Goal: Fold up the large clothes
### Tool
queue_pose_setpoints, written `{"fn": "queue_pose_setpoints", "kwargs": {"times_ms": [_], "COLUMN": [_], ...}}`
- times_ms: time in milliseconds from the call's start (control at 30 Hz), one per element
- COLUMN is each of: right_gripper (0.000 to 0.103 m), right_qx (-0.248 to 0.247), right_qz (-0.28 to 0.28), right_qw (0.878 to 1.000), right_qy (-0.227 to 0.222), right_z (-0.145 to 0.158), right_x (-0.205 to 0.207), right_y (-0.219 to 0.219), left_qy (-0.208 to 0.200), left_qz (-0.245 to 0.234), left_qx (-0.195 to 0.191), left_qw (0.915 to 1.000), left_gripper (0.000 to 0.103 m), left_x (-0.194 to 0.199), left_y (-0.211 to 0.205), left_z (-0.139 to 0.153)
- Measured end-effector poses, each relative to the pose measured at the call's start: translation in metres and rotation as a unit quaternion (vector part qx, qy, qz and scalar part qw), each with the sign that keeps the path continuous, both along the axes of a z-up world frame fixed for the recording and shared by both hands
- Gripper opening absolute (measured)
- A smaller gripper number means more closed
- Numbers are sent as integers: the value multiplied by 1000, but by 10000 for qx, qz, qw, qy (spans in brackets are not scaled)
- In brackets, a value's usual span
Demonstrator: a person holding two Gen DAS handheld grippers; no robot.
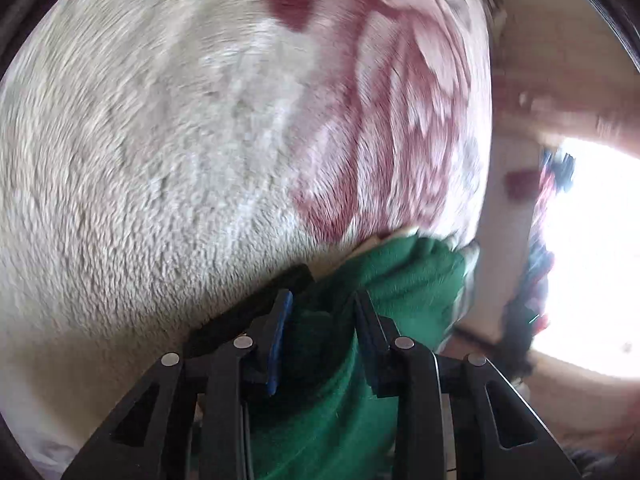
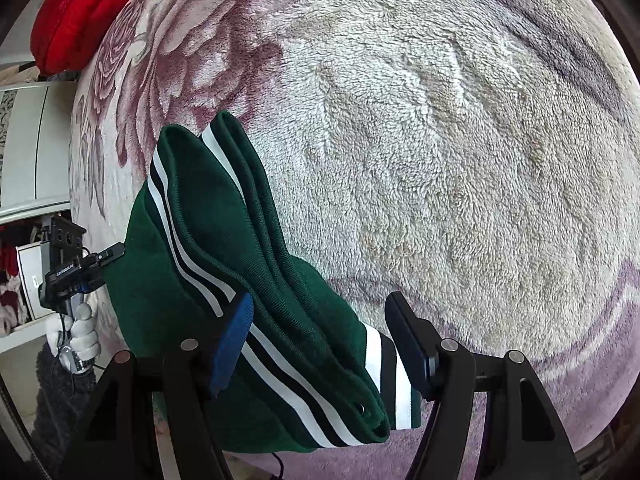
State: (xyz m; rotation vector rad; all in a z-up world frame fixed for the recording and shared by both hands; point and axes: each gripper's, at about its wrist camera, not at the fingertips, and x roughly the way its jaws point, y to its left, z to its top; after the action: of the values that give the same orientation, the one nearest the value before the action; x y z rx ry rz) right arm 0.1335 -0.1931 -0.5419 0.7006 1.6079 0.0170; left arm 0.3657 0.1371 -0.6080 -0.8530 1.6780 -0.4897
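A dark green garment (image 2: pixel 224 248) with white and black stripes lies folded in layers on a fluffy cream blanket with a mauve flower print (image 2: pixel 440 160). My right gripper (image 2: pixel 320 320) is open, its fingers on either side of the garment's striped edge. My left gripper (image 1: pixel 322 312) is shut on a bunch of the green fabric (image 1: pixel 400 276). The left gripper also shows in the right wrist view (image 2: pixel 108 256) at the garment's far left edge, held by a white-gloved hand (image 2: pixel 80 332).
A red padded item (image 2: pixel 84 8) lies at the blanket's far corner. White furniture (image 2: pixel 36 152) stands to the left of the bed. A bright window (image 1: pixel 592 260) and hanging clothes (image 1: pixel 540 264) are at the right of the left wrist view.
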Motion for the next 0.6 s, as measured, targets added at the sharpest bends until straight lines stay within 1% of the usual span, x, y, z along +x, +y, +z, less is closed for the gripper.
{"fn": "queue_pose_setpoints", "kwargs": {"times_ms": [33, 67, 100, 133, 167, 200, 233, 267, 333, 367, 433, 467, 500, 533, 567, 600], "right_gripper": [70, 70, 70, 70, 70, 70, 70, 70, 70, 70, 70, 70, 70, 70, 70, 70], "right_qx": [54, 103, 113, 107, 96, 78, 53, 22, -25, -32, -39, -10, 34, 41, 44, 83], "right_qz": [9, 48, 69, 79, 105, 132, 158, 189, 229, 237, 248, 237, 243, 260, 294, 382], "right_qw": [10000, 9999, 9999, 9999, 9999, 9999, 9998, 9998, 9996, 9995, 9993, 9993, 9992, 9991, 9992, 9992], "right_qy": [32, 56, 68, 62, 54, 54, 63, 86, 165, 193, 269, 299, 320, 319, 264, 110], "right_z": [2, 3, 5, 7, 12, 13, 15, 14, 13, 11, 6, 4, 3, 2, 2, 4], "right_x": [-3, -5, -4, -6, -12, -13, -14, -14, -17, -17, -16, -16, -15, -14, -12, -10], "right_y": [-2, -3, -4, -6, -11, -13, -14, -15, -17, -16, -13, -11, -9, -7, -5, -3], "left_qy": [46, 33, -3, -78, -237, -361, -585, -819, -1001, -1017, -1050, -1101, -1244, -1242, -1192, -1145], "left_qz": [206, 328, 376, 359, 281, 160, 24, -133, -453, -697, -1239, -1497, -1712, -1810, -1819, -1686], "left_qx": [-56, -101, -57, 22, 119, 352, 626, 799, 923, 1042, 1327, 1485, 1656, 1695, 1721, 1667], "left_qw": [9998, 9994, 9993, 9993, 9993, 9986, 9963, 9933, 9896, 9869, 9778, 9713, 9632, 9608, 9608, 9647], "left_gripper": [25, 26, 29, 29, 33, 51, 59, 60, 60, 60, 60, 60, 62, 63, 64, 64], "left_x": [0, 0, -1, -2, -3, -4, -6, -9, -14, -16, -19, -21, -23, -23, -19, -19], "left_y": [5, 9, 11, 12, 12, 10, 5, -2, -15, -25, -48, -61, -73, -80, -80, -75], "left_z": [0, 3, 9, 17, 30, 39, 52, 64, 71, 70, 57, 51, 45, 38, 33, 33]}}
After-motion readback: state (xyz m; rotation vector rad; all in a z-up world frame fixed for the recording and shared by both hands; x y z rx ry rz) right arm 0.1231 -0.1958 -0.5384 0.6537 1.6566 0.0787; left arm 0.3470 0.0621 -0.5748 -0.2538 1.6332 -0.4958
